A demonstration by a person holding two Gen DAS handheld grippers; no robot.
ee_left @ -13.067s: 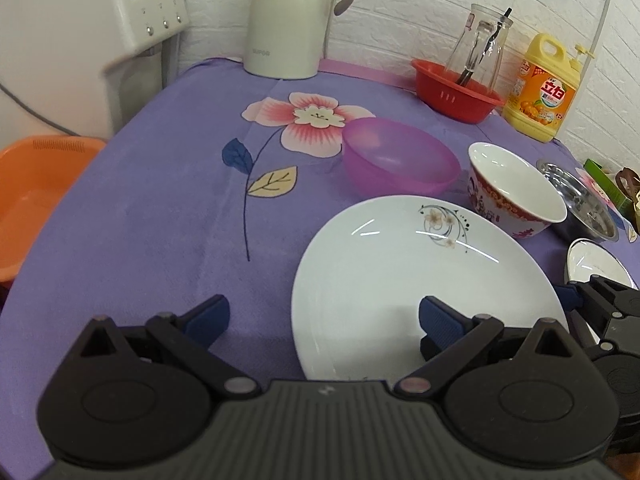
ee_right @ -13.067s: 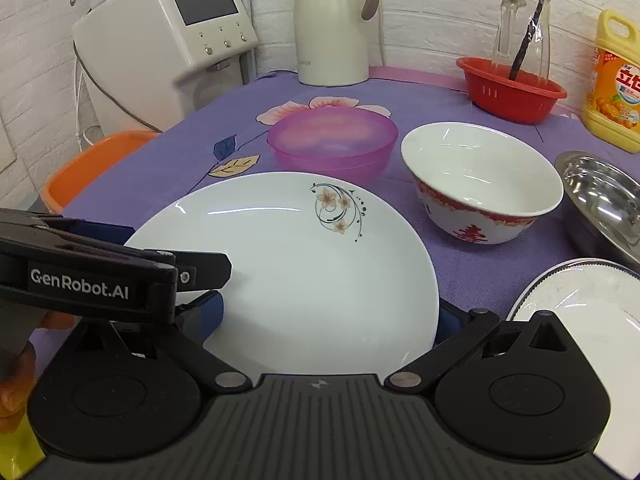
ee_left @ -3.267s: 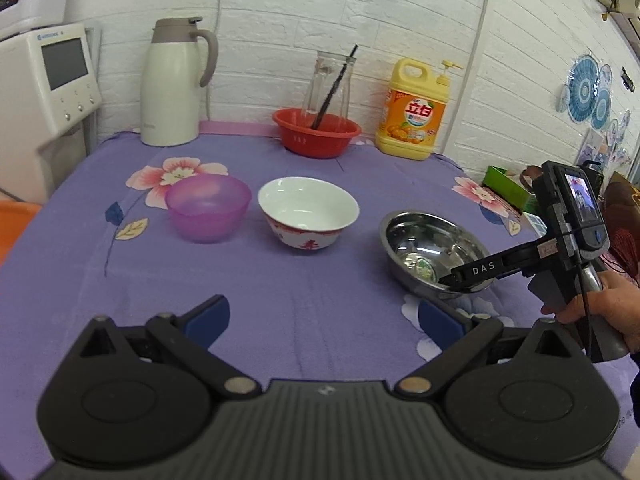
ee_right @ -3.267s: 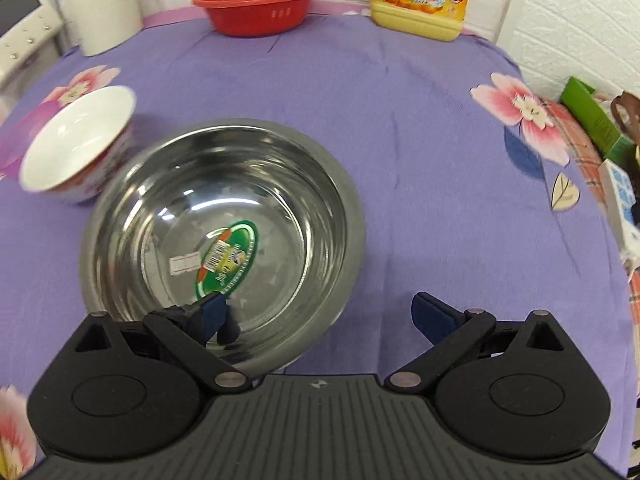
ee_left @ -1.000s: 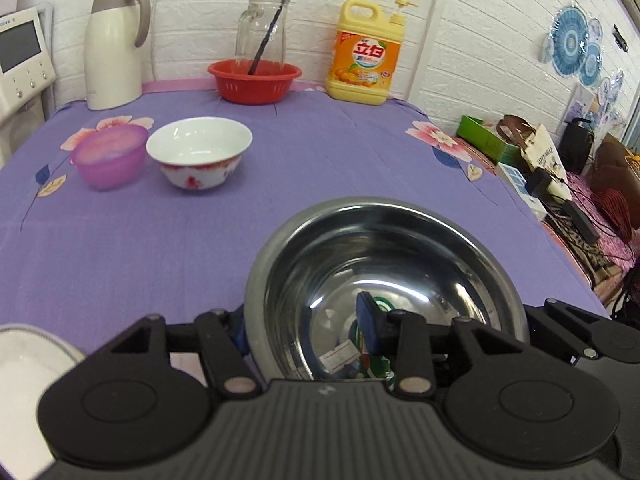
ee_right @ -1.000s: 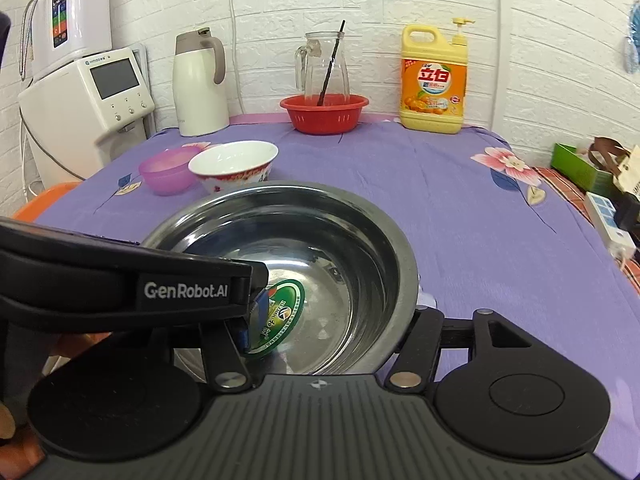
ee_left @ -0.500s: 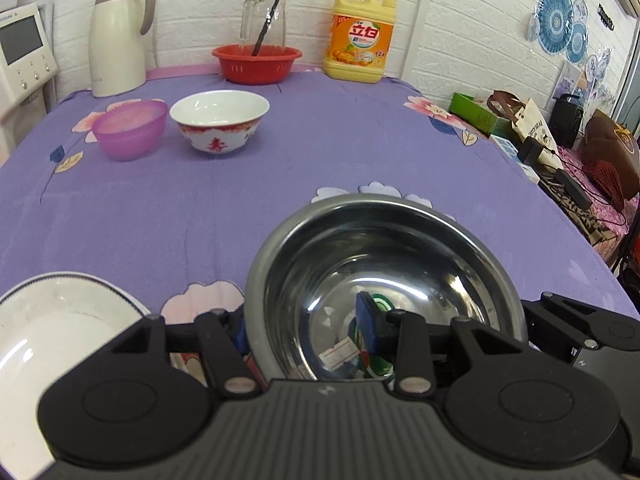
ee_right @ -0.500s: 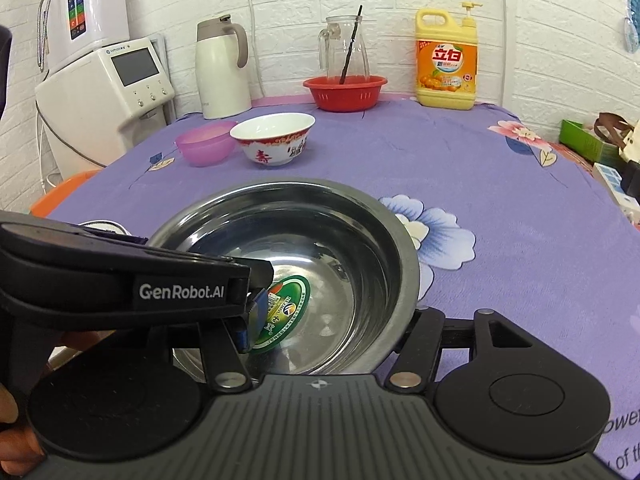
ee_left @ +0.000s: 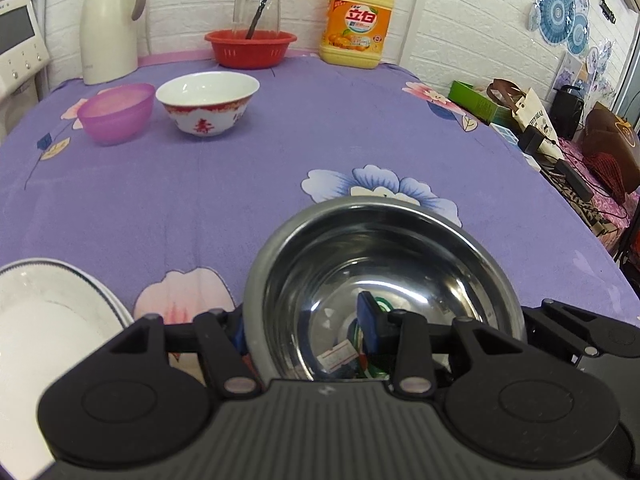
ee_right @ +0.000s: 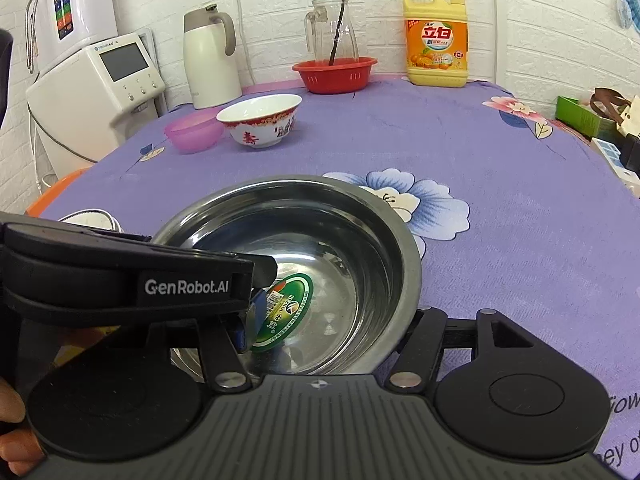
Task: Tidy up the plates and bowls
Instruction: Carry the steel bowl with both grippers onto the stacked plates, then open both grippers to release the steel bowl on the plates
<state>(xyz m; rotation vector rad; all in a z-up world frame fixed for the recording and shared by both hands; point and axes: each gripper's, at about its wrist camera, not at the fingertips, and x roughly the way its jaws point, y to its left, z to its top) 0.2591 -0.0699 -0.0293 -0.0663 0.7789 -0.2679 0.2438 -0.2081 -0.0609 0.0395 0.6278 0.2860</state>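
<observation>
Purple-clothed table (ee_left: pixel 280 152) carries the steel bowl (ee_right: pixel 320 240) beside stacked plates (ee_left: pixel 48 320), left tongs (ee_left: pixel 304 330) easing off its rim, right tongs (ee_right: pixel 328 332) just spread wide around it, while the porcelain bowl (ee_left: pixel 207 100) and pink bowl (ee_left: pixel 116 112) await stacking.

I've brought the steel bowl (ee_left: pixel 384 276) from the worktop's (ee_left: pixel 280 152) middle toward its near edge, beside the stacked plates (ee_left: pixel 48 312). My left hand-held gripper (ee_left: pixel 304 326), clamped on the bowl's near rim a second ago, has just been opening, the rim between its jaws. My right hand-held gripper (ee_right: pixel 332 326) has spread wide around the bowl.
</observation>
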